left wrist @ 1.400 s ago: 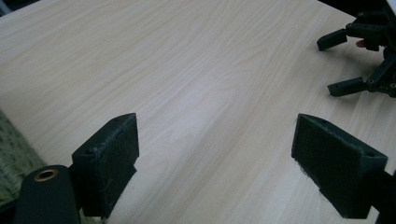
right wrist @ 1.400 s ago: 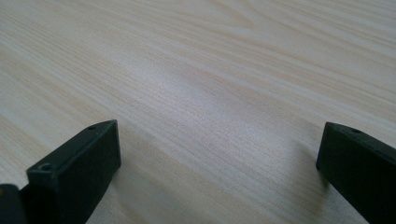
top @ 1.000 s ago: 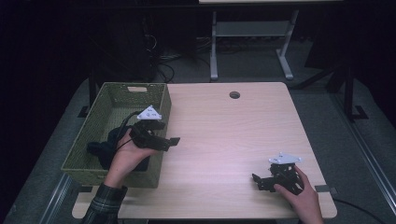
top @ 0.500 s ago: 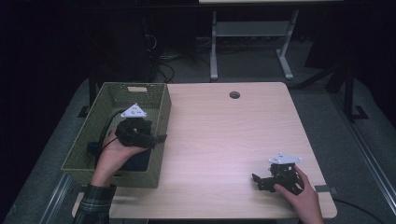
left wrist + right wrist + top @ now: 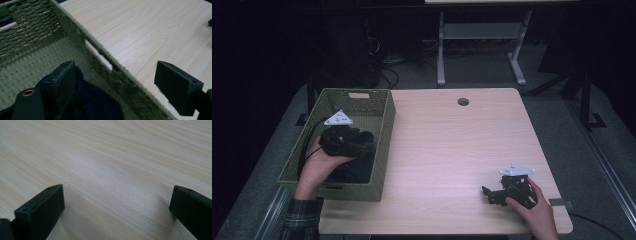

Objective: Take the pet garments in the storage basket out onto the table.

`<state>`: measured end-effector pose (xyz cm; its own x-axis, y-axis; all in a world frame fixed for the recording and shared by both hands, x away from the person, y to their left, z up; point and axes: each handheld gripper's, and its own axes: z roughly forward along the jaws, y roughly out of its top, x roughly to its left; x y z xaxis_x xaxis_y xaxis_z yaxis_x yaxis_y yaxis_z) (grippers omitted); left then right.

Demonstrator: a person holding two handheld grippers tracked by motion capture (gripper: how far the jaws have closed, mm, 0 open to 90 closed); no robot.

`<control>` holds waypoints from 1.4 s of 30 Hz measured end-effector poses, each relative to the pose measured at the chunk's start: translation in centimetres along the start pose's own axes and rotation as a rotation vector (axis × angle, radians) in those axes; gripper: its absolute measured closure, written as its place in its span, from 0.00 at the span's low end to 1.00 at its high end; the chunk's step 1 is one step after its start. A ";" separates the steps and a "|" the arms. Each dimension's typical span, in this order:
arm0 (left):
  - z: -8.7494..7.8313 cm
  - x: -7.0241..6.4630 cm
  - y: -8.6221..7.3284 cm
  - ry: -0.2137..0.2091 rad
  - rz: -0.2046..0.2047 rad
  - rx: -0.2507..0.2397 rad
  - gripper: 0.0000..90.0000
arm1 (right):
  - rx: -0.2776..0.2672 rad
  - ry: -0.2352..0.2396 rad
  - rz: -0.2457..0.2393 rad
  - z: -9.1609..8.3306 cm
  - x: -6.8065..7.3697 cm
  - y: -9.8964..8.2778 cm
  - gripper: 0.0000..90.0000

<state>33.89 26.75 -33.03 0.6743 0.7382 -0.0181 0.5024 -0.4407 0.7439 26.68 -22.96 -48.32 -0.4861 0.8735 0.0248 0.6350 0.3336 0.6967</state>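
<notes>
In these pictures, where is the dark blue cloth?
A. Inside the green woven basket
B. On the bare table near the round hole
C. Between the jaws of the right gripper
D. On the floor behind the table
A. The left gripper view shows the dark blue cloth lying on the bottom of the green woven basket, beside one jaw of the open left gripper, which straddles the basket's wall.

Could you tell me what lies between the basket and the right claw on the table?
Bare wood: in the high view, nothing lies on the table between the basket and the right claw.
</notes>
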 end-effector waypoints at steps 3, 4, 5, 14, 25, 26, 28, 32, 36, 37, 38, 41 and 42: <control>-0.3 0.7 -0.5 0.025 0.009 0.017 0.19 | 0.000 0.000 0.000 0.0 0.0 0.0 0.00; -0.3 0.7 -0.5 0.025 0.009 0.017 0.19 | 0.000 0.000 0.000 0.0 0.0 0.0 0.00; -0.3 0.9 -0.6 0.034 0.009 0.020 0.19 | 0.000 0.000 0.000 0.0 0.0 0.0 0.00; 0.1 2.3 -1.7 0.079 0.014 0.076 0.19 | 0.000 0.000 0.001 0.0 0.0 0.0 0.00; 1.4 3.6 -3.3 0.100 0.014 0.176 0.17 | 0.000 0.000 0.001 0.0 0.0 0.0 0.00; 1.6 3.7 -3.5 0.099 0.007 0.186 0.16 | 0.000 0.000 0.001 0.0 0.0 0.0 0.00; 2.0 3.8 -3.8 0.094 0.005 0.205 0.16 | 0.001 0.000 0.002 0.0 0.0 0.0 0.00; 2.9 4.0 -4.5 0.078 0.010 0.249 0.15 | 0.000 0.000 0.001 0.0 0.0 0.0 0.00; 3.7 4.1 -5.1 0.064 0.004 0.289 0.15 | 0.000 0.000 0.002 0.0 0.0 0.0 0.00; 3.8 4.2 -5.3 0.057 0.002 0.295 0.15 | 0.000 0.000 0.002 0.0 0.0 0.0 0.00; 4.0 4.2 -5.4 0.053 0.003 0.301 0.15 | 0.000 0.000 0.002 0.0 0.0 0.0 0.00; 4.5 4.2 -5.8 0.043 -0.009 0.319 0.15 | 0.000 0.000 0.002 0.0 0.0 0.0 0.00; 4.7 4.2 -5.9 0.035 -0.013 0.328 0.15 | 0.000 0.000 0.002 0.0 0.0 0.0 0.00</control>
<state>36.33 30.07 -40.59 0.6505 0.7595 0.0014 0.6623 -0.5681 0.4885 26.64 -22.95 -48.32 -0.4851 0.8740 0.0264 0.6359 0.3319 0.6968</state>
